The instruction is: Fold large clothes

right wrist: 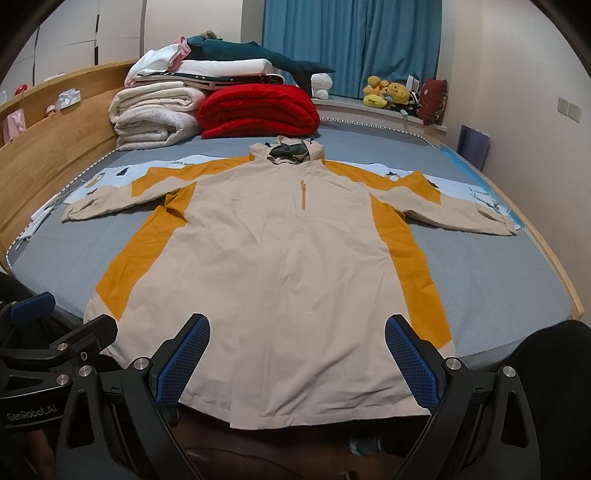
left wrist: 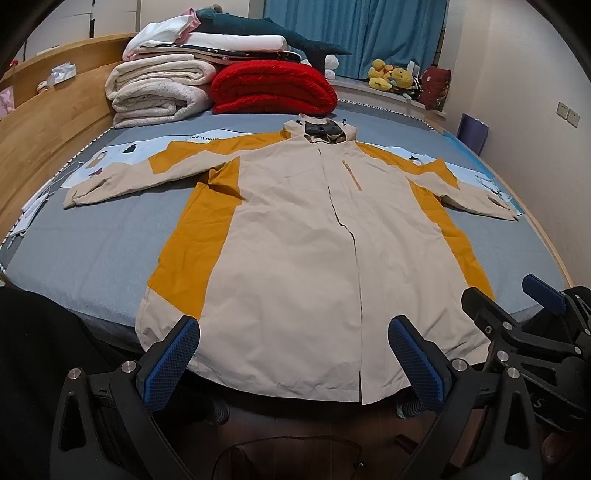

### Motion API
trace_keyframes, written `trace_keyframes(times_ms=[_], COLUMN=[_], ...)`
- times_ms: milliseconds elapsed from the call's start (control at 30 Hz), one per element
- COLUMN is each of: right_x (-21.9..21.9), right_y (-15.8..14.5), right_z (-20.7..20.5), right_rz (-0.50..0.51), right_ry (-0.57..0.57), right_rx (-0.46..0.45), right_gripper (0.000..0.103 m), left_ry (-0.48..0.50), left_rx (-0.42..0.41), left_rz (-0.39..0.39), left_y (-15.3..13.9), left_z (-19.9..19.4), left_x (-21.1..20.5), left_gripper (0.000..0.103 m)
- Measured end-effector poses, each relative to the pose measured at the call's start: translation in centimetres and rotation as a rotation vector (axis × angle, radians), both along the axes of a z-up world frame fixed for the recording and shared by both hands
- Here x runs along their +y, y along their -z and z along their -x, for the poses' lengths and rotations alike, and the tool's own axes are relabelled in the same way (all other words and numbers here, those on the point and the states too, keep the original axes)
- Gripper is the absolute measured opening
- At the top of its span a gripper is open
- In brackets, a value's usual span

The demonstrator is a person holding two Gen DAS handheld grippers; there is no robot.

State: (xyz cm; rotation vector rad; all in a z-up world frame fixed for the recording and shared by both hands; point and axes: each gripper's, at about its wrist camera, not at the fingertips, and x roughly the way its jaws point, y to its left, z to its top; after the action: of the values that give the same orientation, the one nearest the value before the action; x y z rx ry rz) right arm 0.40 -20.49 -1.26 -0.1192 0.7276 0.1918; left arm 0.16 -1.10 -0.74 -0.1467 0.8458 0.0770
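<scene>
A large beige and mustard-yellow hooded jacket (left wrist: pixel 295 236) lies flat, front up, on the grey bed (left wrist: pixel 92 258), sleeves spread to both sides and hood at the far end. It also shows in the right wrist view (right wrist: pixel 273 258). My left gripper (left wrist: pixel 295 354) is open and empty, held above the jacket's hem at the bed's near edge. My right gripper (right wrist: pixel 297 354) is open and empty, also above the hem. The right gripper shows at the right edge of the left wrist view (left wrist: pixel 524 317), and the left gripper at the left edge of the right wrist view (right wrist: pixel 48 332).
Folded white blankets (left wrist: pixel 159 92), a red blanket (left wrist: pixel 273 88) and a dark plush shark (left wrist: pixel 258 26) are stacked at the bed's far end. A wooden headboard (left wrist: pixel 48 122) runs along the left. Plush toys (left wrist: pixel 391 75) sit on the window ledge. A wall is on the right.
</scene>
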Motion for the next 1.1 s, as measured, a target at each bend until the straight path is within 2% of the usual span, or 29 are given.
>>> trace_keyframes(times_ms=[600,733,967,1100], right_x=[0.1,0.1,0.2,0.2], right_y=[-0.1,-0.1,-0.2,-0.2], right_z=[0.0,0.0,-0.1,-0.1], right_rz=[0.001,0.002,-0.003,-0.010], right_ry=[0.001,0.001,-0.006,-0.005], right_rx=[-0.002,-0.003,-0.005,0.001], right_gripper=[0.096,0.096,0.095,0.095], left_ry=[0.001,0.020,0.041,0.035], left_rx=[-0.001,-0.003,0.001,0.002], left_rz=[0.001,0.010,0.022,0.021], left_y=[-0.1,-0.1,-0.4,-1.0], left_z=[0.0,0.0,0.0,-0.1], left_x=[-0.1,-0.5,-0.9,-0.7], left_gripper=[0.100,0.093,0.075,0.070])
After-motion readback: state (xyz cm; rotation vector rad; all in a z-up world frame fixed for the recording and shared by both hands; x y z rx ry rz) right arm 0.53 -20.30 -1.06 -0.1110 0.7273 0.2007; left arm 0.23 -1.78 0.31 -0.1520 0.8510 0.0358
